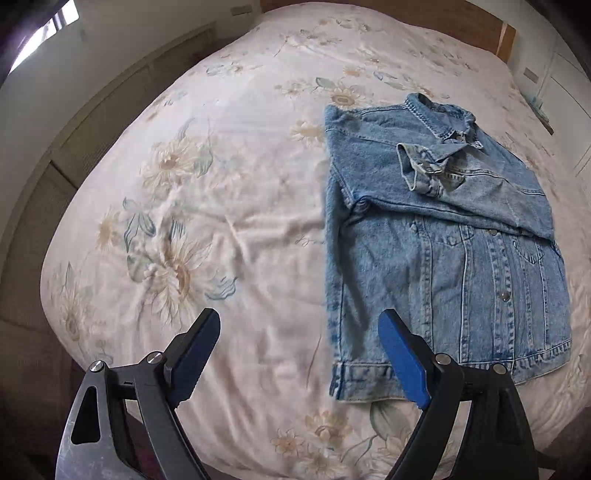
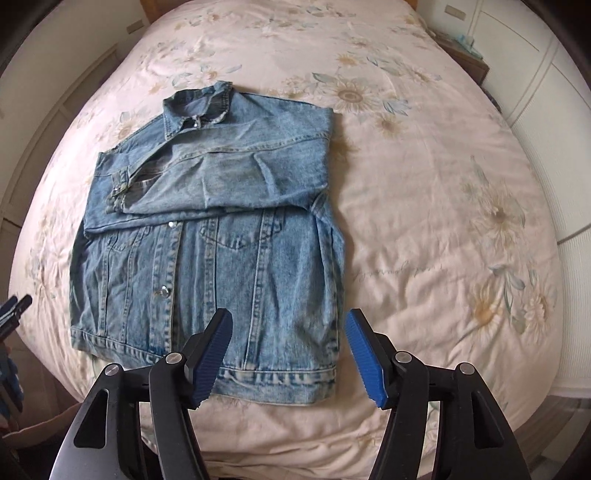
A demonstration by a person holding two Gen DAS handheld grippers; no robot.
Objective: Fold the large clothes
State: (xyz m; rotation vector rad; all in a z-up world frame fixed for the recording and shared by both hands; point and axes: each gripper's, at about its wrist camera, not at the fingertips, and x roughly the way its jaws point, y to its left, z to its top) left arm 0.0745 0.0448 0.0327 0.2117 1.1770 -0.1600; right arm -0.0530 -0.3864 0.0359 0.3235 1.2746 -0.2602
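A light blue denim jacket [image 1: 443,236] lies flat on the bed, front up, both sleeves folded across its chest; it also shows in the right wrist view [image 2: 221,229]. My left gripper [image 1: 299,325] is open and empty, held above the bed near the jacket's lower left hem corner. My right gripper [image 2: 290,325] is open and empty, held above the jacket's lower right hem. The left gripper's tips [image 2: 14,310] show at the left edge of the right wrist view.
The bed has a cream floral bedspread [image 1: 207,206], with a wooden headboard [image 1: 461,18] at the far end. Walls with panelling run along the left side [image 1: 92,110]; white cupboards [image 2: 535,74] and a small bedside table [image 2: 469,59] stand at the right.
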